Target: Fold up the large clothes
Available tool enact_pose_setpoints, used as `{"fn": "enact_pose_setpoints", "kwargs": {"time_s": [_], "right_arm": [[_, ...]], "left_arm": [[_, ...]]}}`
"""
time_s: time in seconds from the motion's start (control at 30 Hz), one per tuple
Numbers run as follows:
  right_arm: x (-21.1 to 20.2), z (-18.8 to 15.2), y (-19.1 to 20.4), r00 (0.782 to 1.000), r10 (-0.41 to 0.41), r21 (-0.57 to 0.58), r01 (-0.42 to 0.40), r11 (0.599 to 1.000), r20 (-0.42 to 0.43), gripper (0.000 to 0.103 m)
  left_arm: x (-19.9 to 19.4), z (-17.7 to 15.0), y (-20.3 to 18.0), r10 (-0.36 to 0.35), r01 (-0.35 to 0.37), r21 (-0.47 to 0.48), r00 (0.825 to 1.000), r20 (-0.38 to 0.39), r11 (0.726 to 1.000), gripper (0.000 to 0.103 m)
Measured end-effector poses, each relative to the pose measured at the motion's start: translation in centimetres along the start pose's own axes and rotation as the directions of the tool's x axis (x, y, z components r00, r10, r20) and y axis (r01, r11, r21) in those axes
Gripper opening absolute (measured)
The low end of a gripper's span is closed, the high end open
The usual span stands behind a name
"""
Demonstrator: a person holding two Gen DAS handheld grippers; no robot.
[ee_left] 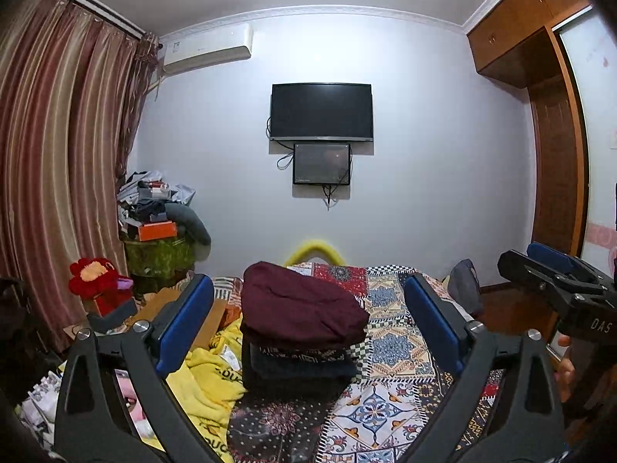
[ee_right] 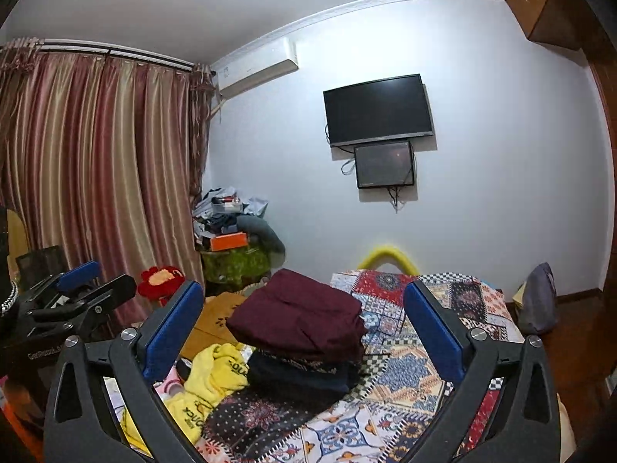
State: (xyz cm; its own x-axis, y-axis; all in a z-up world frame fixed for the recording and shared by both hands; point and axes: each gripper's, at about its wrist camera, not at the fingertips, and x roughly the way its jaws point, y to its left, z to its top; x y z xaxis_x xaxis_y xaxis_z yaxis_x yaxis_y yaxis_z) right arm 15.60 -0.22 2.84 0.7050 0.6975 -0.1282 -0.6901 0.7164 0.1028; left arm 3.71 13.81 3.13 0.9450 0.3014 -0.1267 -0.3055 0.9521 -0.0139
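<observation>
A folded maroon garment [ee_left: 300,308] tops a stack of folded dark clothes [ee_left: 300,366] on the patchwork bedspread [ee_left: 389,351]. A crumpled yellow garment [ee_left: 208,378] with black lettering lies left of the stack. My left gripper [ee_left: 308,301] is open and empty, held above the bed, its blue pads either side of the stack. My right gripper [ee_right: 304,305] is open and empty too, facing the same stack [ee_right: 300,320] and yellow garment [ee_right: 208,378]. Each gripper shows at the edge of the other's view, the right one [ee_left: 555,270] and the left one [ee_right: 77,289].
A cluttered pile with an orange box [ee_left: 158,229] stands by the striped curtain [ee_left: 58,154]. A red plush toy [ee_left: 96,276] sits at left. A TV [ee_left: 322,112] hangs on the far wall. A wooden wardrobe [ee_left: 555,154] stands at right. A grey bag [ee_right: 538,297] sits beside the bed.
</observation>
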Motion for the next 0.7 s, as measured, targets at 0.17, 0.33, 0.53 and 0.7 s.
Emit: {"fn": "enact_pose_setpoints", "kwargs": {"time_s": [0.17, 0.33, 0.53, 0.7], "right_arm": [[-0.3, 0.0, -0.1, 1.000, -0.017, 0.000, 0.017, 1.000, -0.004, 0.103], [-0.5, -0.3, -0.3, 1.000, -0.019, 0.009, 0.019, 1.000, -0.007, 0.103], [-0.5, -0.8, -0.1, 1.000, -0.015, 0.007, 0.015, 1.000, -0.023, 0.103], [-0.5, -0.6, 0.2, 0.999, -0.020, -0.004, 0.020, 1.000, -0.028, 0.103]], "left_arm": [[-0.2, -0.5, -0.3, -0.012, 0.012, -0.003, 1.000, -0.011, 1.000, 0.101], [0.0, -0.9, -0.2, -0.005, 0.005, -0.015, 1.000, -0.015, 1.000, 0.101], [0.1, -1.5, -0.1, -0.002, 0.001, -0.025, 1.000, -0.023, 1.000, 0.102], [0.3, -1.6, 0.0, 0.004, -0.005, -0.022, 1.000, -0.029, 1.000, 0.102]]}}
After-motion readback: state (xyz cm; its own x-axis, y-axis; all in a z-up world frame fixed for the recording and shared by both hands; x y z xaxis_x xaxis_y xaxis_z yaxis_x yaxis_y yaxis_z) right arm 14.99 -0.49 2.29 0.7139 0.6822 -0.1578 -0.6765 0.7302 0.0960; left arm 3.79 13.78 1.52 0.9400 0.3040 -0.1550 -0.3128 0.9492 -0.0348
